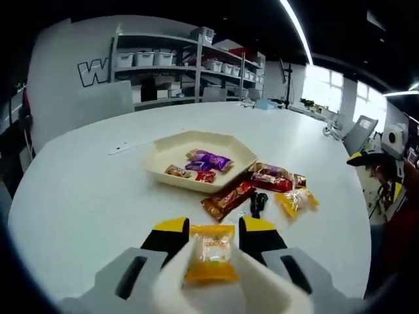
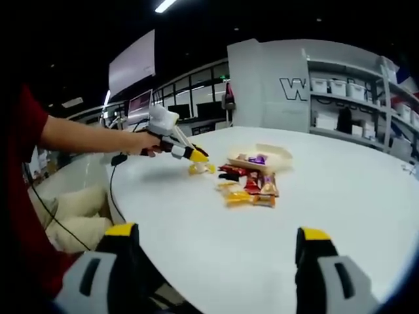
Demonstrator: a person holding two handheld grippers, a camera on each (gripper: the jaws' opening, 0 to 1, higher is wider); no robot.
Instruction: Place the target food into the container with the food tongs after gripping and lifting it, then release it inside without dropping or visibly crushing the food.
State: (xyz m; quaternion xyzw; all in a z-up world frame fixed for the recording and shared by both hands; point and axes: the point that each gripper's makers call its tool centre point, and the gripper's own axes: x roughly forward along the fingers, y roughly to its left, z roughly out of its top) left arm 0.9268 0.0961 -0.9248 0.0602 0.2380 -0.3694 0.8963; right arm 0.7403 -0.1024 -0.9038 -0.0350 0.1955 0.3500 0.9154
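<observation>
The left gripper view looks from close above the round white surface [image 1: 78, 196] toward the cream hexagonal tray [image 1: 171, 152] at frame centre. The right gripper view faces the same tray [image 2: 278, 154] from farther back, at centre right.

Yellow snack packet [image 1: 211, 260] in tongs [image 1: 216, 288] — short of cream tray [image 1: 171, 149]

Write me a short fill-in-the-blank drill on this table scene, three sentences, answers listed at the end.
1. The tongs in the left gripper grip a snack packet coloured ____.
2. The cream tray already holds several ____.
3. The right gripper has its jaws ____, with nothing between them.

Missing words: yellow; wrapped snacks; open
</observation>
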